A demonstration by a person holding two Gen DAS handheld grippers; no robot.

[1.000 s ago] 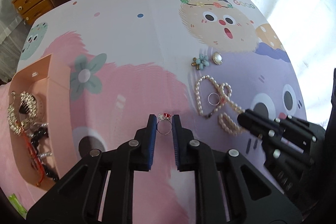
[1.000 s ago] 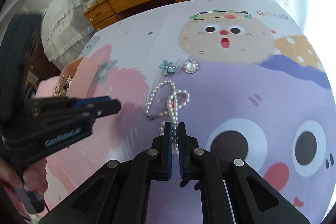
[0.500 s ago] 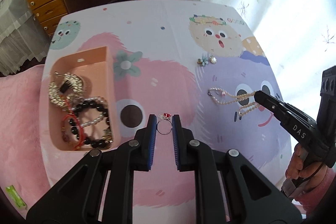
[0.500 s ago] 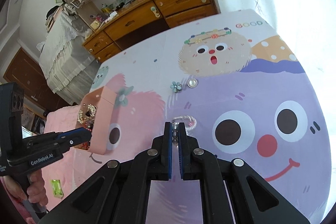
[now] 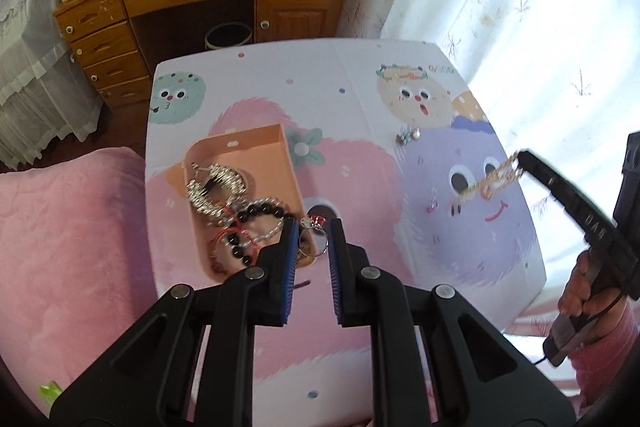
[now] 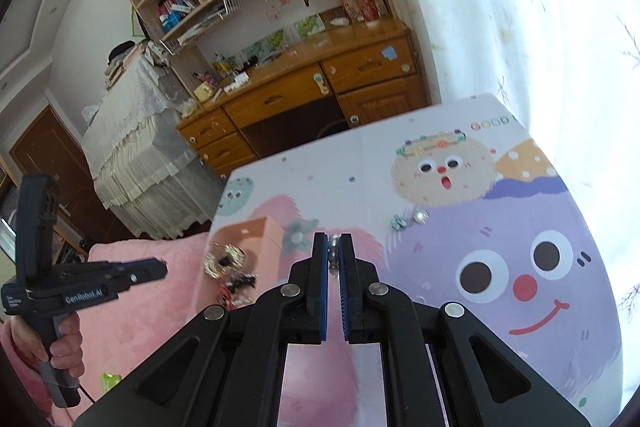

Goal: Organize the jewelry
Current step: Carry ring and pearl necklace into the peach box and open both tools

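Note:
My left gripper is shut on a silver ring with a red stone and holds it high above the near right corner of the pink jewelry box. The box holds silver pieces, black beads and red cord. My right gripper is shut on the pearl necklace, which dangles from its tip above the purple face on the table mat. In the right wrist view only a pearl shows between the pads. A flower brooch and pearl stud and a small ring lie on the mat.
A pink blanket lies left of the table. A wooden desk with drawers and a bin stand behind it. A bright curtained window is on the right.
Both grippers have risen well above the table. The left one moved left over the box with the ring. The right one lifted the pearl necklace fully off the mat.

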